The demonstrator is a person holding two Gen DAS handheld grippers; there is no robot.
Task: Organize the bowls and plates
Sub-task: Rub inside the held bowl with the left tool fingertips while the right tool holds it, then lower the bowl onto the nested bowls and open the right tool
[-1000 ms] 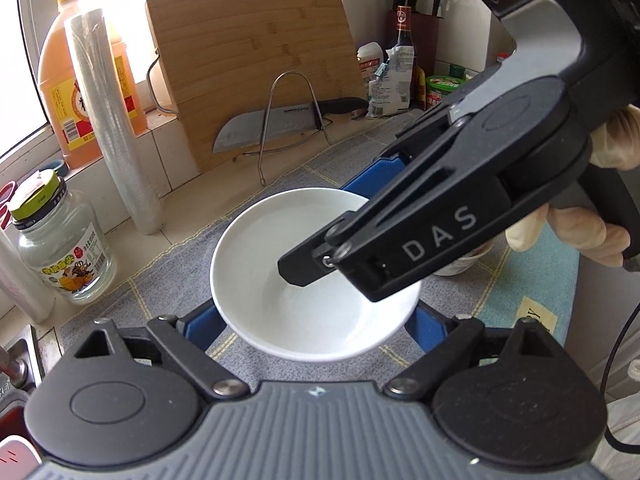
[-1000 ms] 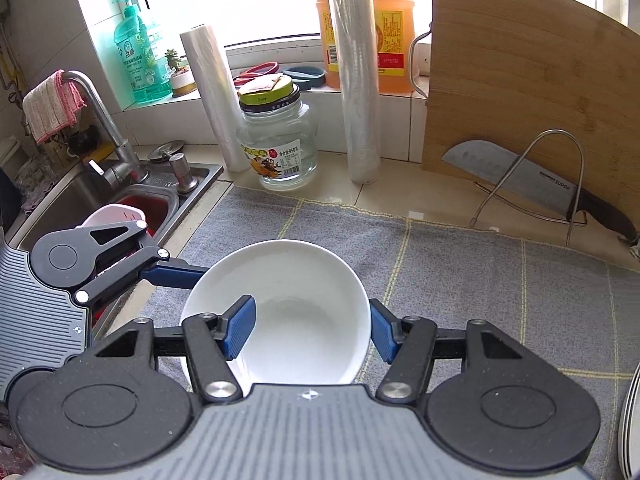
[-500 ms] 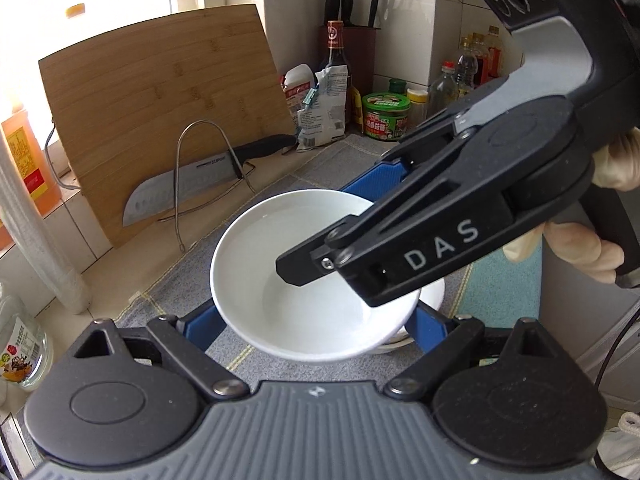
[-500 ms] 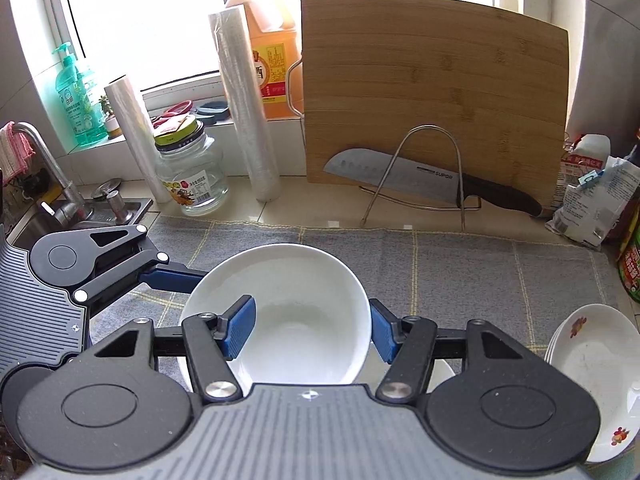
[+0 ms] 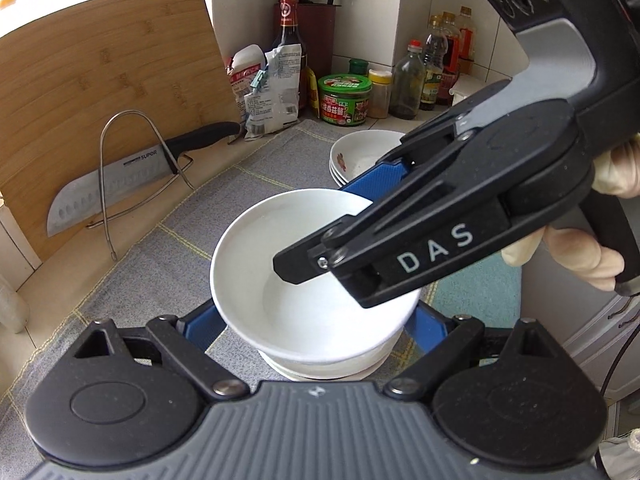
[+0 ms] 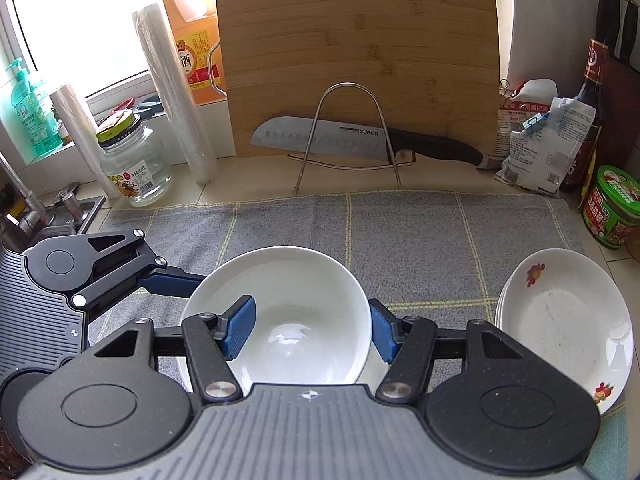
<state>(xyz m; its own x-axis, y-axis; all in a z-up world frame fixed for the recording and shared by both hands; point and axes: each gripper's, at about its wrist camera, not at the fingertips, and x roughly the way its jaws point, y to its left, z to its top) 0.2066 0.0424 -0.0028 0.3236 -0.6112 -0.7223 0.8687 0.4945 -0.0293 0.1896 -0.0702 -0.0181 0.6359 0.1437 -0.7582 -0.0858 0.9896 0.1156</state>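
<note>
Grey mat [image 5: 132,280] covers the counter. Left view: left gripper [image 5: 316,324] clamps the white bowl [image 5: 280,280], empty, above another white dish [image 5: 360,364]. Right view: right gripper [image 6: 310,330] pinches that bowl's rim; stacked flowered plates [image 6: 560,320] sit nearby, empty.

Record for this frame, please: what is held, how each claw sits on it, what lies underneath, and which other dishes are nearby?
held item: white bowl
left claw: shut on the bowl, a pad against each outer side
right claw: shut on the bowl, one finger inside, one outside the rim
beneath bowl: another white dish on the grey mat; whether they touch cannot be told
nearby dishes: stack of flowered plates, to the right in the right wrist view
task state: bowl not yet released
</note>
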